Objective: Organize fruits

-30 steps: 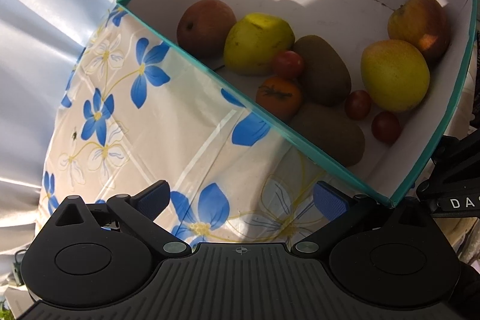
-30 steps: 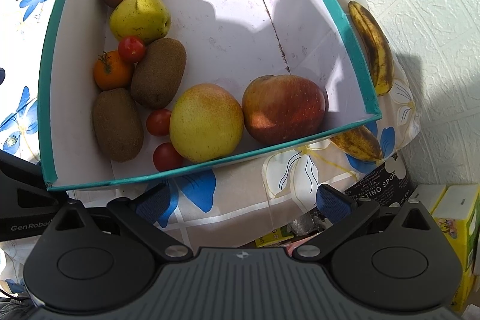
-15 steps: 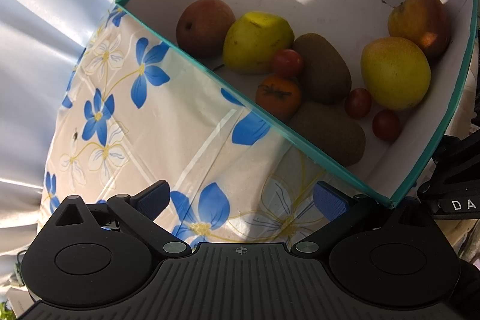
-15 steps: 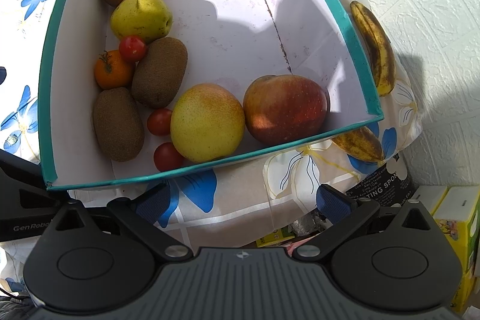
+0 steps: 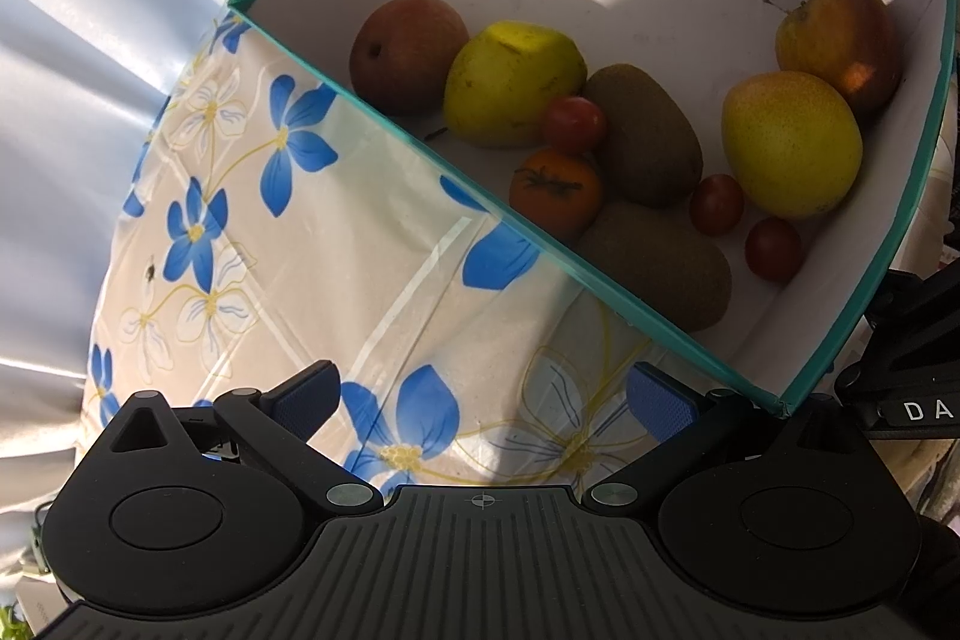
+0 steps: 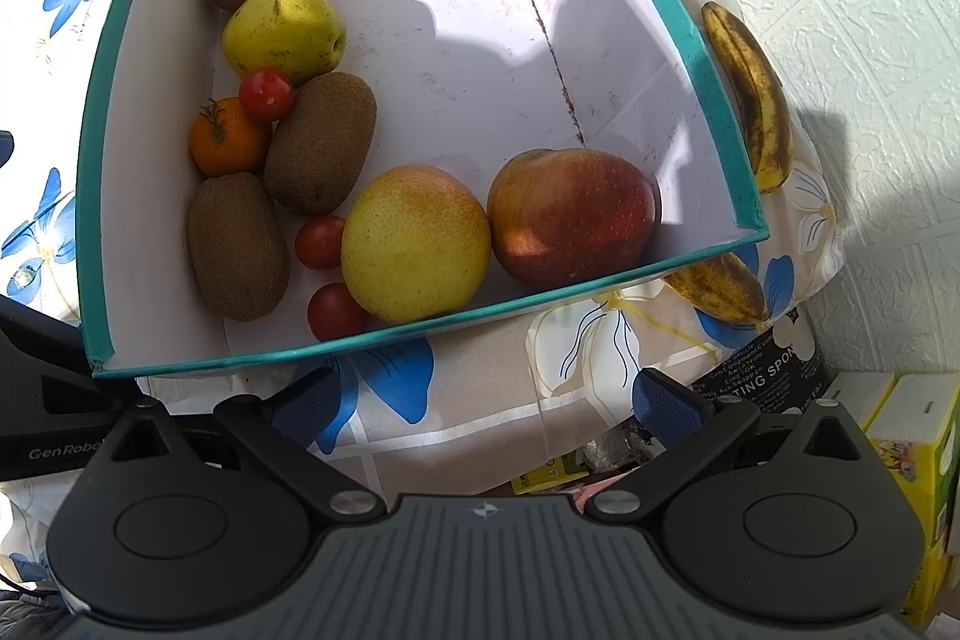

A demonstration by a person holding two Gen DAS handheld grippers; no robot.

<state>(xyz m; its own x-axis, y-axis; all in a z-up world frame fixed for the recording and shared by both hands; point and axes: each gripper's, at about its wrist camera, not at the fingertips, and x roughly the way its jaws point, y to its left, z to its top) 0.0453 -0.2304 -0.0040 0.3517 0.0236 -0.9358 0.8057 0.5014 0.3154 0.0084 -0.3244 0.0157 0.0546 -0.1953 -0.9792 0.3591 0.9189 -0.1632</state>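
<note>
Flowered tablecloth (image 6: 480, 418) under fruit box (image 6: 690, 40), beyond both spread, empty tools (image 6: 483, 403).

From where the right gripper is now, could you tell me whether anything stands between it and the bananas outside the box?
Yes: the box's teal-rimmed near corner partly covers the nearer banana. The open right gripper otherwise has only tablecloth ahead.

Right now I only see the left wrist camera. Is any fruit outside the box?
Observer: Yes. The right wrist view shows a spotty banana lying on the tablecloth, just outside the box.
Operator: Only one?
Observer: No. A second banana lies by the box's near corner, partly hidden behind the rim.
Operator: Is the other gripper holding something?
Observer: No. The right hand-held gripper is open and empty.
</note>
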